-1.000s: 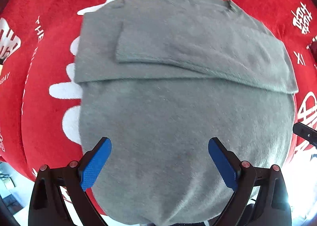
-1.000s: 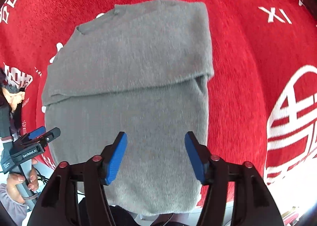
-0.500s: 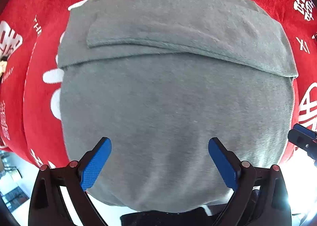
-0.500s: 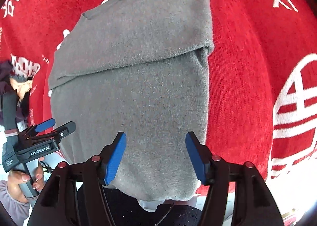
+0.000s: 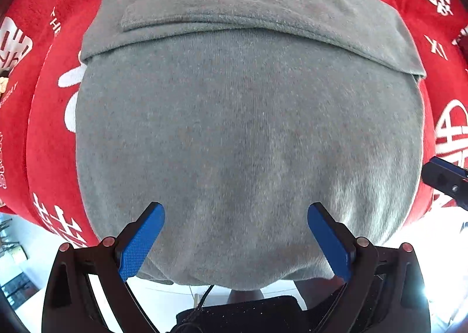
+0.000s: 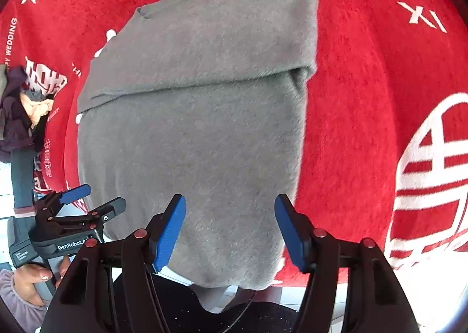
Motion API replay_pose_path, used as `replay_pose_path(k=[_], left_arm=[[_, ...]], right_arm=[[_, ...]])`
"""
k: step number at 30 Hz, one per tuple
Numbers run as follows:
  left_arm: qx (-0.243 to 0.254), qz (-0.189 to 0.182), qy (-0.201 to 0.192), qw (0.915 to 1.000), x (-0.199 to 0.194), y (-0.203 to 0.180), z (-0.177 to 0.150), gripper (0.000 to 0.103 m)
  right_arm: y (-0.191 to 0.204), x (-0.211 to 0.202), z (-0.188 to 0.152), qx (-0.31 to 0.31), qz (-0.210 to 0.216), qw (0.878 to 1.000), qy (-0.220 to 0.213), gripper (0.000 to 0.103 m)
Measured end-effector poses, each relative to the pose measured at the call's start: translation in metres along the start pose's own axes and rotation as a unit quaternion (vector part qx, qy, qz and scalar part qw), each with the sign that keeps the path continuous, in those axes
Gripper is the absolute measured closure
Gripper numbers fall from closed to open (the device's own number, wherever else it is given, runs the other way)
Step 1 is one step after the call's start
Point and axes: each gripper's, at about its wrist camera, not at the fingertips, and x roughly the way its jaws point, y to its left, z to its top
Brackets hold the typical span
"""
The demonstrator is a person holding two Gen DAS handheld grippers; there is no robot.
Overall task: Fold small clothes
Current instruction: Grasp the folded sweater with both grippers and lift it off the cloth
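A grey knit sweater (image 5: 239, 116) lies flat on a red cloth, its sleeves folded across the chest and its collar at the far end. It also shows in the right wrist view (image 6: 201, 116). Its hem hangs over the near table edge. My left gripper (image 5: 236, 233) is open and empty, hovering over the hem area. My right gripper (image 6: 230, 227) is open and empty over the sweater's near right part. The left gripper shows at the left of the right wrist view (image 6: 87, 201), and the right gripper's tip shows at the right of the left wrist view (image 5: 444, 178).
The red cloth (image 6: 365, 75) with white lettering covers the table. A heap of dark clothes (image 6: 20, 108) lies at the far left. The table edge runs close below both grippers, with a white floor beyond.
Both grippers have pulled back toward the near table edge and come lower over the sweater, which now fills more of each view. Both stay open.
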Motion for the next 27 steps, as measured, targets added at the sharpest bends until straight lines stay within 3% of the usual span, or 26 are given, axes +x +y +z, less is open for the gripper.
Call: replay_pose_path(k=[8, 13, 19, 24, 27], left_arm=[[-0.025, -0.036, -0.044, 0.9981, -0.027, 0.061, -0.076, 0.004], [-0.032, -0.048, -0.055, 0.9968, -0.024, 0.105, -0.117, 0.004], [-0.028, -0.110, -0.058, 0.9919, -0.011, 0.146, -0.171, 0.004], [-0.016, -0.141, -0.047, 0.9887, 0.010, 0.167, -0.182, 0.004], [-0.009, -0.158, -0.034, 0.9868, 0.022, 0.178, -0.169, 0.004]], right_arm=[[0.024, 0.015, -0.038, 0.010, 0.015, 1.000, 0.006, 0.036], [0.024, 0.022, -0.061, 0.018, 0.040, 0.999, 0.008, 0.036], [0.011, 0.035, -0.100, 0.030, 0.050, 0.998, 0.021, 0.036], [-0.012, 0.057, -0.126, 0.054, 0.046, 0.997, 0.043, 0.036], [-0.019, 0.079, -0.132, 0.053, 0.039, 0.996, 0.066, 0.036]])
